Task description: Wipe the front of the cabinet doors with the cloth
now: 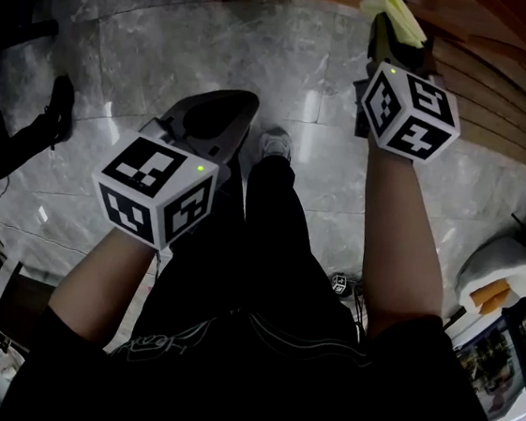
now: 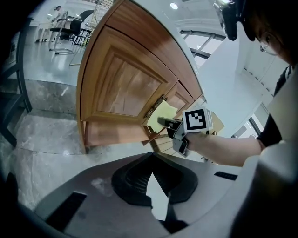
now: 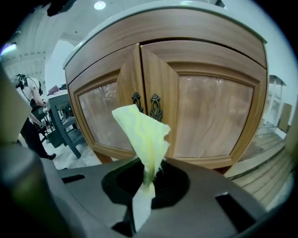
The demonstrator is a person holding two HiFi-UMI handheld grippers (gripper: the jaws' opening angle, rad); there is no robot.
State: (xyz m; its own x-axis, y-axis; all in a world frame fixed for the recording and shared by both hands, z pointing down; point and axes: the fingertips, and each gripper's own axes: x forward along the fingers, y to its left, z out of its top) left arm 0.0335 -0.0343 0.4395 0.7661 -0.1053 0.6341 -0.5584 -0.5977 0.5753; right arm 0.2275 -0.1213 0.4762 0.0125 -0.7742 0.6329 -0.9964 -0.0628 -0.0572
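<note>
Grey marble floor (image 1: 169,43), wooden cabinet (image 3: 209,60) standing on it. 2 cabinet doors (image 3: 100,116) with pale inset panels are closed and meet at the centre seam. 2 dark ornate handles (image 3: 155,106) sit either side of that seam.

Right gripper (image 3: 148,179): jaws clamped on the lower end of the cloth (image 3: 144,135). It's yellow-green and crumpled, and it stands up out of the jaws. In the right gripper view it sits in front of the cabinet's centre seam and partly covers the handles. The left gripper view shows it up at the door front by the handles. Can't tell if it actually touches the wood. The head view puts this gripper close to the cabinet front, cloth tip forward, arm extended.

Left gripper (image 1: 227,116): jaws closed tip to tip, nothing between them, only a thin wedge of gap behind the tips. It's held well back from the cabinet, farther out than the right gripper, low over the floor. Its camera looks at the cabinet obliquely, with the right gripper and cloth in frame.

Person's legs in black trousers and 1 shoe (image 1: 275,143) are on the floor in front of the cabinet, between the 2 arms. Slatted wooden decking (image 1: 501,109) runs beside the cabinet on the right gripper's side. Desk and chairs (image 3: 63,121) stand beyond the cabinet's other side.
</note>
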